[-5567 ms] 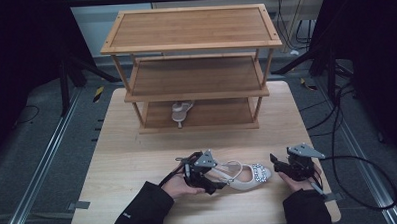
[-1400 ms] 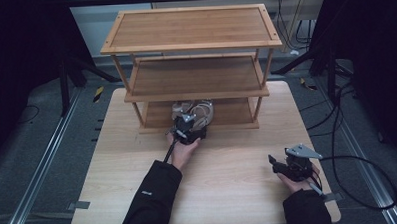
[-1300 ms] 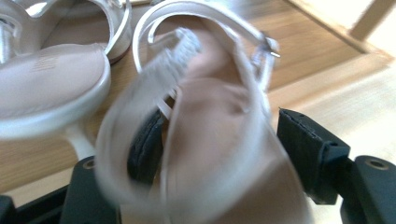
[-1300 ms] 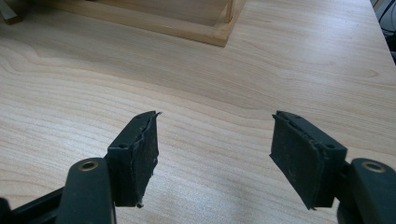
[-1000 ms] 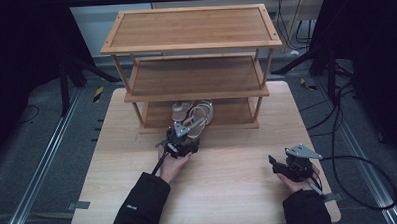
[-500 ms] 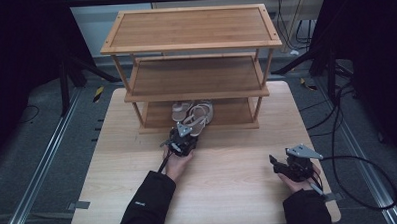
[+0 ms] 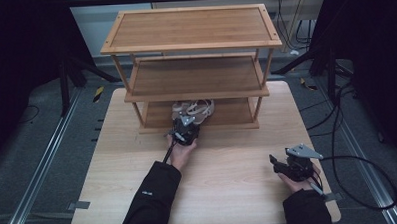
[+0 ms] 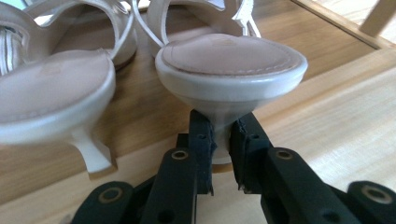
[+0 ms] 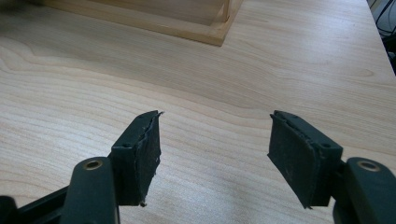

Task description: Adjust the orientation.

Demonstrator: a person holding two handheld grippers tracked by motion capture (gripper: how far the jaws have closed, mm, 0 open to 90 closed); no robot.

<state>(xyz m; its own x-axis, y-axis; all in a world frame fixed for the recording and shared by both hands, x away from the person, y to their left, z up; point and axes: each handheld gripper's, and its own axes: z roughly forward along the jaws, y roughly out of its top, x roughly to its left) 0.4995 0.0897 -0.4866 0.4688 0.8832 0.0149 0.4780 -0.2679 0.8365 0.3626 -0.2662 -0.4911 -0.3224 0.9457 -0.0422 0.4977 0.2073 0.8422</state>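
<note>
Two cream strappy heeled sandals [image 7: 195,110] stand side by side on the bottom tier [image 7: 231,113] of a wooden three-tier rack, heels toward me. My left gripper [image 7: 185,128] is at the front edge of that tier. In the left gripper view its jaws [image 8: 222,140] are shut on the thin heel of the right-hand sandal [image 8: 229,56], just under the heel cup. The other sandal [image 8: 51,88] stands free to its left. My right gripper [image 7: 279,165] rests low over the table at the front right, open with nothing between its fingers [image 9: 215,140].
The rack [image 7: 194,42] fills the back half of the light wooden table [image 7: 238,155]; its upper two tiers are bare. A corner post and base rail of the rack [image 9: 219,28] show ahead of the right gripper. Cables trail off the table's right side.
The sandal that lay at the table's front has been carried to the bottom tier beside its mate. In the last second the left gripper shifted slightly at the tier's edge. The right gripper stayed put.
</note>
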